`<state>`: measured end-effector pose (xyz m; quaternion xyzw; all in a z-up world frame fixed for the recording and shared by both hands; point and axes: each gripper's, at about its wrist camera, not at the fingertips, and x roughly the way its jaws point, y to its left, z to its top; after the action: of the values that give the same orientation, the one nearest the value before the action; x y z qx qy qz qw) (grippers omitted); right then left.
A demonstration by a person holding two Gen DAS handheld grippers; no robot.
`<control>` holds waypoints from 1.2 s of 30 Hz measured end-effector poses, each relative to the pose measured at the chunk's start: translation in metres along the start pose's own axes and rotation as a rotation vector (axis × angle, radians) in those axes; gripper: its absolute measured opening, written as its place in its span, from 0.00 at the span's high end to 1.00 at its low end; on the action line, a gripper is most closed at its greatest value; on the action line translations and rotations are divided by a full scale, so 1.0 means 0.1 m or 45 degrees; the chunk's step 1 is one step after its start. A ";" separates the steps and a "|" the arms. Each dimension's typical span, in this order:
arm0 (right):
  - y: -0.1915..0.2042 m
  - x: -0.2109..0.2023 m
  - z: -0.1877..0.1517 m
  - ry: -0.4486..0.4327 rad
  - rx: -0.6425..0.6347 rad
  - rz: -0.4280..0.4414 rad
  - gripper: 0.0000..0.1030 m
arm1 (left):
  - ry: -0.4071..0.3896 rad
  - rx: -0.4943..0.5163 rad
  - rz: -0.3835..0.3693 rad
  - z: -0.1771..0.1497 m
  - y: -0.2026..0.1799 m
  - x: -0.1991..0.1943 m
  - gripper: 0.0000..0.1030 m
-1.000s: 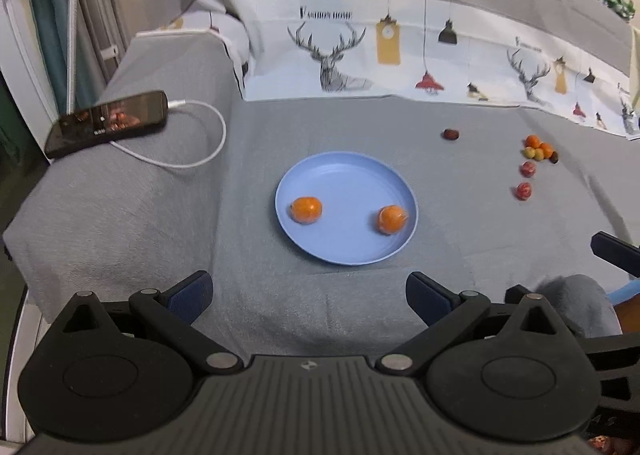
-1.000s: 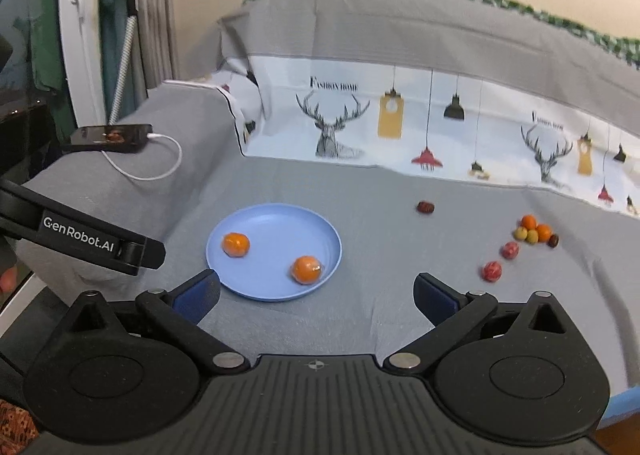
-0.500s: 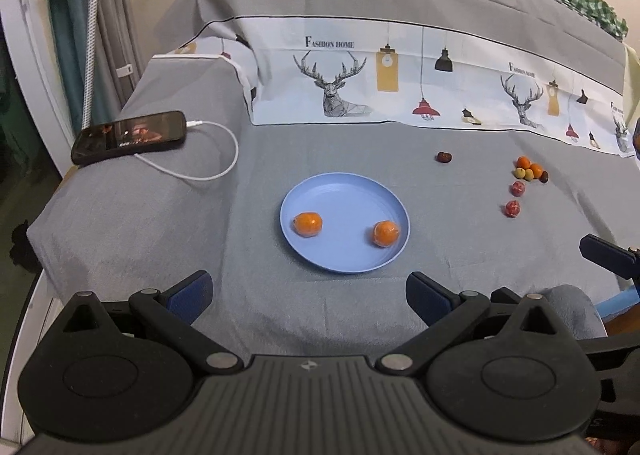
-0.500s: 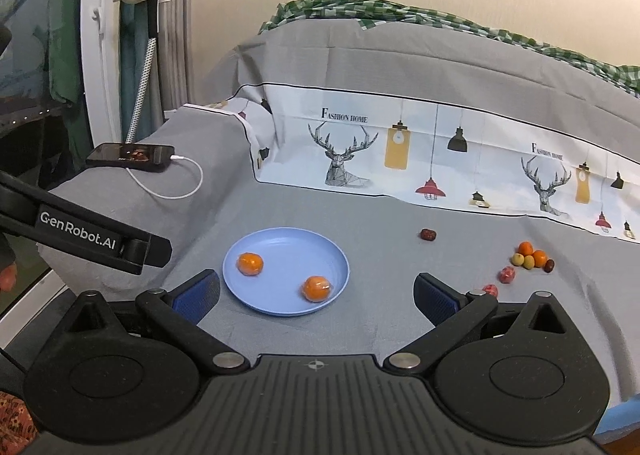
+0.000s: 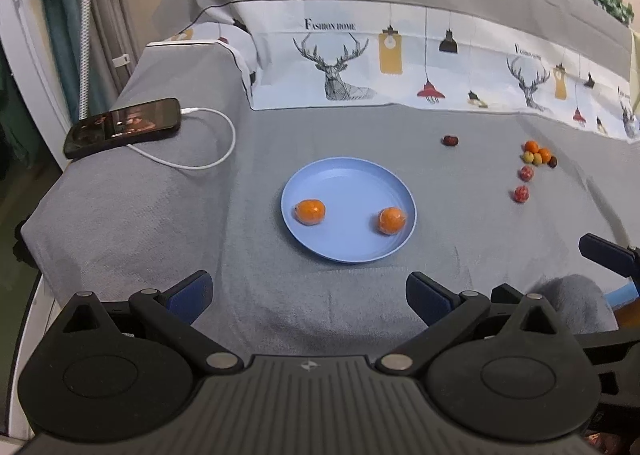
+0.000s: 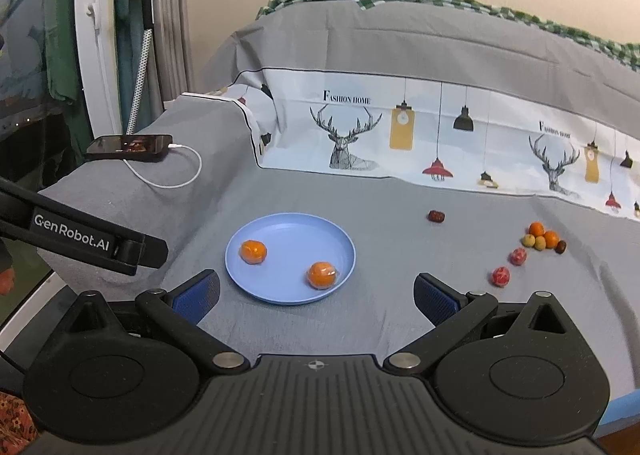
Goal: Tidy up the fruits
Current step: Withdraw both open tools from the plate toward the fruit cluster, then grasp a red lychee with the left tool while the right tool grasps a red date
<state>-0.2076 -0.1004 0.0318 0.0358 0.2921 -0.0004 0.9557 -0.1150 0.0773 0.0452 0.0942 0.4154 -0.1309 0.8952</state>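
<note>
two oranges (image 5: 310, 212) (image 5: 392, 220) on the blue plate (image 5: 348, 183), mid frame. more small fruits (image 5: 537, 157) in a bunch at the right, well apart from the plate. one dark fruit (image 5: 450, 140) alone above. phone (image 5: 122, 127) at upper left. left gripper (image 5: 308, 293) wide open, holding nothing. right gripper (image 6: 316, 297) wide open too, holding nothing.

Left gripper (image 5: 308, 291) spread wide, blue-padded fingers (image 5: 188, 291) well apart, nothing between them. Right gripper (image 6: 316, 291) likewise wide, empty, pointing toward the far side. Left gripper's finger reaching in at the near left of the right wrist view.
</note>
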 end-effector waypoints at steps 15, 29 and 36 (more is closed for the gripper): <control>-1.08 0.42 -0.17 0.092 0.362 -0.220 0.01 | 0.121 0.104 -0.155 0.54 -0.86 0.76 0.00; -3.50 1.84 -0.24 0.167 0.543 -0.740 0.03 | 0.053 0.420 -0.412 1.09 -2.91 2.24 0.00; -4.17 2.82 -0.33 0.187 0.516 -0.684 0.19 | 0.115 0.538 -0.434 1.09 -3.49 3.03 0.00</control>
<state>-0.0014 -0.5081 -0.1812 0.1465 0.3531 -0.3075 0.8714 0.0421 -0.3316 -0.1395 0.2132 0.4283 -0.3590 0.8014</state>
